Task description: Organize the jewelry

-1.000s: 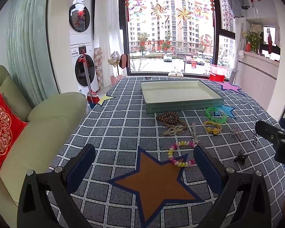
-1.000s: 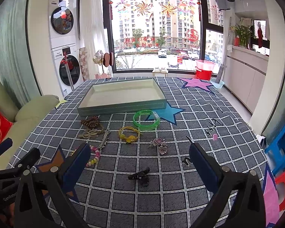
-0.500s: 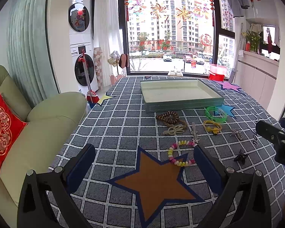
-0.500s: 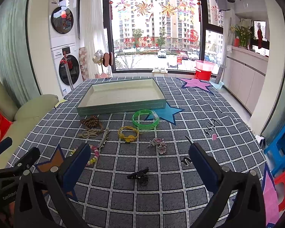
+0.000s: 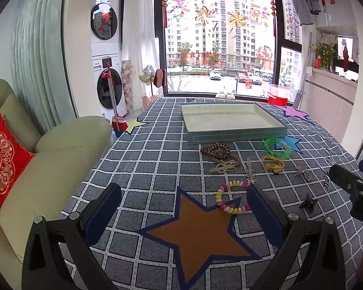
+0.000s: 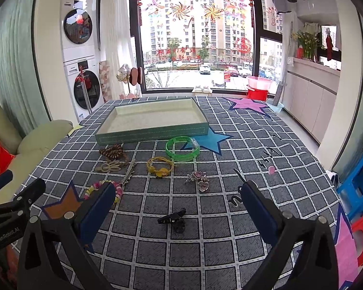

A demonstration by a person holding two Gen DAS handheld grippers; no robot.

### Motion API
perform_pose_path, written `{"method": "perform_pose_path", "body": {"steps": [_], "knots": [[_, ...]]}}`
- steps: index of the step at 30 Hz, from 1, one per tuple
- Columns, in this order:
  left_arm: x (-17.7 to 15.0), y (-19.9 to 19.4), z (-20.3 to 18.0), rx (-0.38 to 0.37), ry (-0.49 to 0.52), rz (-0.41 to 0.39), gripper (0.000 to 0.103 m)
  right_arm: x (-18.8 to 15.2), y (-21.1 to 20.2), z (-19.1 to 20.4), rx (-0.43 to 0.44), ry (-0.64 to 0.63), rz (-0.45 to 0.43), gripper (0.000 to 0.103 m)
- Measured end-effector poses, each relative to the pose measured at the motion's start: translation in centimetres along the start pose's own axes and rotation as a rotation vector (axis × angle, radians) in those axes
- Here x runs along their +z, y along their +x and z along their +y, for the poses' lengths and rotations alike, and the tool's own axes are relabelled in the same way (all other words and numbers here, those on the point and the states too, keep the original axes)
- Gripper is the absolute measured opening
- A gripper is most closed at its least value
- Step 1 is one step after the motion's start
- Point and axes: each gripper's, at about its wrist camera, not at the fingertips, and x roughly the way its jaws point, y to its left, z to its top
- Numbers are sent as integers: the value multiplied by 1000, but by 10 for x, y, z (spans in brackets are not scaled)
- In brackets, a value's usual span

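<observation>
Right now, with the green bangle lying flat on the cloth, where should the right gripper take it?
Probably from above, pinching the near wall of the green bangle, one finger inside the ring, one outside. It lies flat and open, apart from the tray, and the right gripper is open.

Left wrist view: we looked forward between its own fingers (image 5: pixel 101 207), from low over the near left part of the checked tablecloth (image 5: pixel 145 159), facing the window (image 5: pixel 220 36); sofa (image 5: pixel 48 164) at left.

Right wrist view: we looked the same way from further right, equally low, blue stool (image 6: pixel 358 183) at right.

Shared: we found the tray (image 5: pixel 232 133) (image 6: pixel 152 130), green bangle (image 5: pixel 277 147) (image 6: pixel 182 149), beaded bracelet (image 5: pixel 230 200) (image 6: pixel 101 188) and black clip (image 5: pixel 307 203) (image 6: pixel 173 218) in both. Each view caught the other gripper at its edge.
</observation>
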Motion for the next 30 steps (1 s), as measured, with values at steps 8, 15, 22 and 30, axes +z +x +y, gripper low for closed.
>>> {"method": "perform_pose_path", "body": {"steps": [8,15,22,30], "knots": [[-3,1,2,9,2,10,103,-4,3,0,2,-7,-8,103],[-4,3,2,13,10,10,103,-4,3,2,2,-6,-9,103],[-4,3,-1,9,14,10,103,-4,2,2,1,-8,-12,103],[-3,4,-2,8,17,13,103,-4,4,1,-2,-12,-11,103]]}}
